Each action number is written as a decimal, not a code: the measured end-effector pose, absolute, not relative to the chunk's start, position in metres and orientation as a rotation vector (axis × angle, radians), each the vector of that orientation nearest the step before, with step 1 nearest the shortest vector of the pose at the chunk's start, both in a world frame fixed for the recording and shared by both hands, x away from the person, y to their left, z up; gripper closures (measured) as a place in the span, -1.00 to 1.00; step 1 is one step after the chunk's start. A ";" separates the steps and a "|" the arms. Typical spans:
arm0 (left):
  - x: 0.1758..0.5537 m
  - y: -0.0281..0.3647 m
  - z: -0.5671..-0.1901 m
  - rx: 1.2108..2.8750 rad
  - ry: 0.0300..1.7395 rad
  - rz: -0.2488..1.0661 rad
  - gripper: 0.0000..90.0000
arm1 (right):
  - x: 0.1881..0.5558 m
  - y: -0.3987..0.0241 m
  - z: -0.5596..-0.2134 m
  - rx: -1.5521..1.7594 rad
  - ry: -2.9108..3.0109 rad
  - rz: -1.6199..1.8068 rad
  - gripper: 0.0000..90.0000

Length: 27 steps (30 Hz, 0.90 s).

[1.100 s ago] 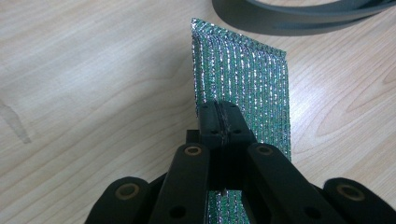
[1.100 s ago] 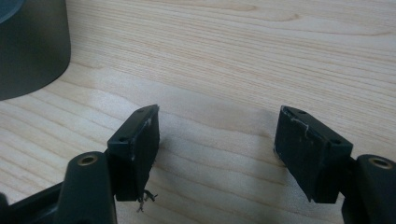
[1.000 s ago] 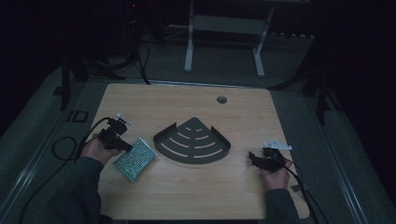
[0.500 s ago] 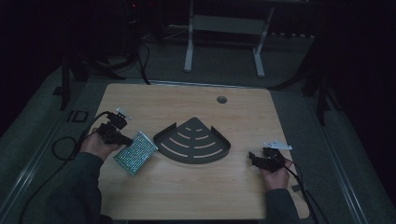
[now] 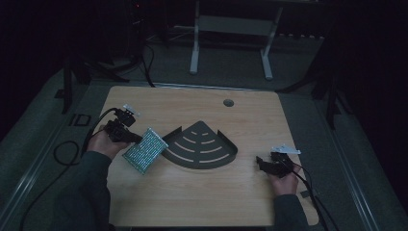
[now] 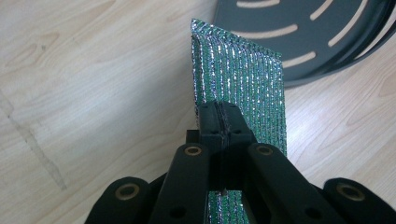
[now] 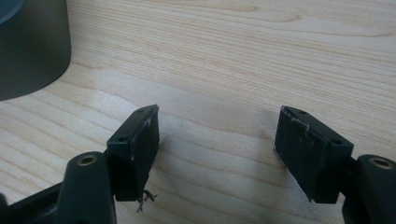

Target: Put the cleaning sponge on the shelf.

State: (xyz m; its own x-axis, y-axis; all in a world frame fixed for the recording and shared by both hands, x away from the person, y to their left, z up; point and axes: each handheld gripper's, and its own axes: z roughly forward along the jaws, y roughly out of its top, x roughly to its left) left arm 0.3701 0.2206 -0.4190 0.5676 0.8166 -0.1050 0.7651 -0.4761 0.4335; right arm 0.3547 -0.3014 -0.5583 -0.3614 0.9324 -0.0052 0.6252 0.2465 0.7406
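A glittery green scouring pad (image 5: 145, 151) (image 6: 238, 81) hangs above the table's left side, and my left gripper (image 5: 126, 135) (image 6: 220, 112) is shut on its near edge. The pad's far tip reaches toward a dark grey fan-shaped slotted corner shelf (image 5: 200, 146) (image 6: 308, 32) at the table's middle. My right gripper (image 5: 262, 165) (image 7: 215, 140) rests low over the bare wood at the right, jaws wide open with nothing between them. The shelf's dark wall (image 7: 32, 51) stands at the upper left of the right gripper view.
The wooden table (image 5: 192, 202) has a round cable hole (image 5: 228, 102) near its far edge. Cables (image 5: 62, 154) trail off the left side and off the right (image 5: 312, 192). A white metal stand (image 5: 231, 29) stands on the floor beyond the table.
My left gripper has carried the green pad up and to the right, closer to the shelf's left edge. The right gripper has stayed put.
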 end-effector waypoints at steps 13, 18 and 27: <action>0.384 0.202 -0.406 2.387 1.218 0.180 1.00 | 0.355 -0.302 -0.558 1.416 2.079 0.915 -0.33; 0.388 0.194 -0.401 2.396 1.185 0.188 1.00 | 0.355 -0.301 -0.558 1.416 2.079 0.915 -0.33; 0.395 0.184 -0.398 2.399 1.163 0.200 1.00 | 0.355 -0.302 -0.558 1.416 2.080 0.915 -0.33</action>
State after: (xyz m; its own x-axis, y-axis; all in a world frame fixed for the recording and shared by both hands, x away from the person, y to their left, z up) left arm 0.3949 0.1838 -0.3978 0.6314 0.7724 -0.0690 0.7049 -0.5345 0.4663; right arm 0.3553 -0.3015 -0.5582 -0.3642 0.9313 -0.0057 0.6251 0.2489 0.7398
